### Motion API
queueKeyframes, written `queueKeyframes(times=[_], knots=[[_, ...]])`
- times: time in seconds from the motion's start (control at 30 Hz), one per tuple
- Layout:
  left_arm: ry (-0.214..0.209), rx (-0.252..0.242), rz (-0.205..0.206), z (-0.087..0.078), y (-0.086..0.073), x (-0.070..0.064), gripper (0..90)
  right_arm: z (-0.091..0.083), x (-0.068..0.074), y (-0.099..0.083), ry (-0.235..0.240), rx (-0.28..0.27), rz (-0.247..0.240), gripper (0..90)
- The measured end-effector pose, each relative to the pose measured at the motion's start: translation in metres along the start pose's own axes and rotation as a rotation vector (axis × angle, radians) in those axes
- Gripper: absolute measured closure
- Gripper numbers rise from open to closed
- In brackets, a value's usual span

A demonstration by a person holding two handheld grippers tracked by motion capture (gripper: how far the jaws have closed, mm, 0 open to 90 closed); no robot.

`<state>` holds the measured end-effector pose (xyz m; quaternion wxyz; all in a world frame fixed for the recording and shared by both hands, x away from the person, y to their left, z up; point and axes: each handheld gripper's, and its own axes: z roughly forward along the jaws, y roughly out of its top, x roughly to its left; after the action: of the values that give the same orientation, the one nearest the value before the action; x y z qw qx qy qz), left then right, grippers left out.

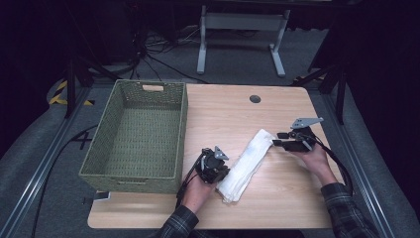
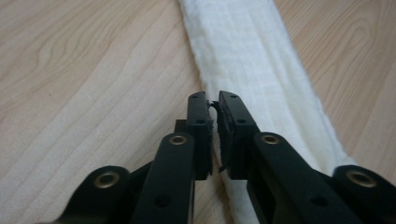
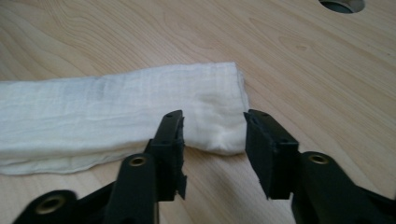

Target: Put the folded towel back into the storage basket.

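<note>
both grippers at white cloth (image 1: 246, 163): left gripper (image 2: 213, 109) jaws nearly closed, right gripper (image 3: 213, 128) jaws apart.

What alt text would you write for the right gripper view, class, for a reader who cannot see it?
The right hand-held gripper has its two black jaws open at the near corner of a folded white cloth, which lies flat on a light wooden table. The cloth stretches away to the left, and part of a round hole in the tabletop shows at the top right.
</note>
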<state>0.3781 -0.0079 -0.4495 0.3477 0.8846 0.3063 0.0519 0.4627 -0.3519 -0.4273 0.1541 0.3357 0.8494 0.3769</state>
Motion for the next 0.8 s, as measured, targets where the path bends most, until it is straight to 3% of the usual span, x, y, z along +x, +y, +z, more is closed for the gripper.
queueKeyframes(times=[0.1,0.13,0.2,0.33,0.67,0.8], knots=[[0.001,0.010,0.014,0.005,-0.001,-0.003,87.5,-0.012,0.003,-0.008,-0.009,-0.030,0.013,48.4],[0.004,0.038,0.025,0.007,-0.001,-0.005,87.8,-0.015,0.004,-0.011,-0.014,-0.026,0.013,46.3],[0.000,0.022,0.021,0.010,-0.001,-0.007,88.0,-0.018,0.004,-0.013,-0.021,-0.024,0.015,45.7],[-0.014,0.030,0.053,0.010,-0.002,-0.010,88.2,-0.023,0.005,-0.015,-0.023,-0.034,0.016,42.4],[-0.103,0.052,0.127,0.015,0.000,-0.041,88.1,-0.025,0.004,-0.014,-0.031,-0.041,0.012,37.6],[-0.140,0.047,0.138,0.020,0.002,-0.054,88.1,-0.024,0.005,-0.014,-0.032,-0.036,0.013,36.1]])
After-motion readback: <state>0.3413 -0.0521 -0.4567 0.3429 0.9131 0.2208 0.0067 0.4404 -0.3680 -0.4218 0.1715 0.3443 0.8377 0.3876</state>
